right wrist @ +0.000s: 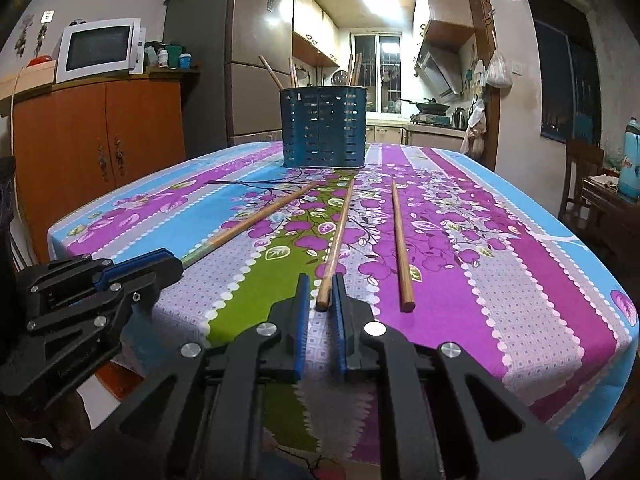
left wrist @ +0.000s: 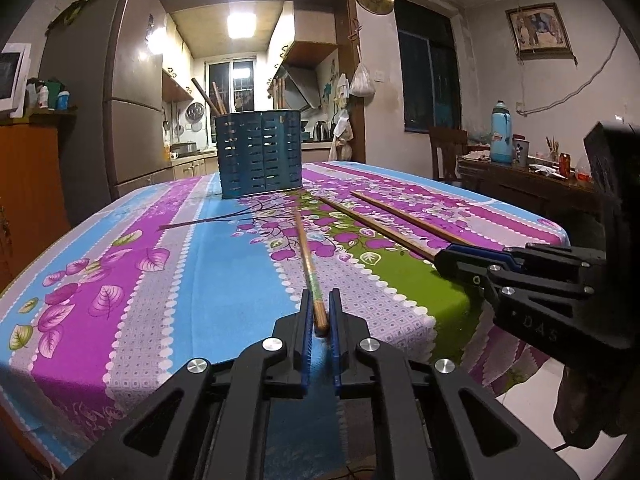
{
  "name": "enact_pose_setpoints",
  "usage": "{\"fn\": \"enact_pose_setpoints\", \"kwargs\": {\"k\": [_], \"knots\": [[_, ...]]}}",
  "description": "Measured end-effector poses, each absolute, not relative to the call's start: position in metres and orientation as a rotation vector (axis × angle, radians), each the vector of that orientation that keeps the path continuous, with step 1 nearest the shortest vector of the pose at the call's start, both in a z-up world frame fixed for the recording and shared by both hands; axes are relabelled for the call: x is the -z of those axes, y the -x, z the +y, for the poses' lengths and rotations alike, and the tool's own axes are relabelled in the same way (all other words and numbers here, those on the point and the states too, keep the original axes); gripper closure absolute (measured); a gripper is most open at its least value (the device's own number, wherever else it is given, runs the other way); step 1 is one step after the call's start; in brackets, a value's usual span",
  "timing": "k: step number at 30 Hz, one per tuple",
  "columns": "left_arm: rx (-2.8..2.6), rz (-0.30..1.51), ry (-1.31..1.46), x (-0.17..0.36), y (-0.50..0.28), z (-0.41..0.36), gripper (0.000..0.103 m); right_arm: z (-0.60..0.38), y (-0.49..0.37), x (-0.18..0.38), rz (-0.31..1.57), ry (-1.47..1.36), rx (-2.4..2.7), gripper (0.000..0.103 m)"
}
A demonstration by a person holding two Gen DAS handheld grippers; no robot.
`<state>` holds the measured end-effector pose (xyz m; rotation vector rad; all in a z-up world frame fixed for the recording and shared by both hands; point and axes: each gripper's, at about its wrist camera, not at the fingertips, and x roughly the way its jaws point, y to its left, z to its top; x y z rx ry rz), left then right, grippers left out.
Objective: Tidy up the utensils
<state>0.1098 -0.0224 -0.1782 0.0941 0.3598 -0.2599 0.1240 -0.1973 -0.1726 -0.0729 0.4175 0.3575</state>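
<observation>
Three wooden chopsticks lie on the flowered tablecloth. My left gripper (left wrist: 320, 312) has its jaws narrowly apart around the near end of the left chopstick (left wrist: 306, 256); it also shows in the right wrist view (right wrist: 140, 268). My right gripper (right wrist: 321, 298) has its jaws narrowly apart around the near end of the middle chopstick (right wrist: 338, 236); it also shows in the left wrist view (left wrist: 460, 258). The third chopstick (right wrist: 400, 240) lies free to the right. A dark blue slotted utensil holder (left wrist: 259, 152) (right wrist: 324, 126) stands at the far side with several chopsticks in it.
The table (right wrist: 540, 280) has its near edge just under both grippers. An orange cabinet (right wrist: 100, 148) with a microwave (right wrist: 98, 48) stands left, a fridge (right wrist: 248, 52) behind. A side table with a blue thermos (left wrist: 502, 132) and a chair (left wrist: 448, 152) stand right.
</observation>
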Motion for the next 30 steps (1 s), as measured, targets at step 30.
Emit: {"fn": "enact_pose_setpoints", "kwargs": {"k": [30], "knots": [[0.256,0.102,-0.077,0.05,-0.106,-0.005,0.096,-0.214,-0.119,0.047,0.158,0.121,-0.414,0.098]]}}
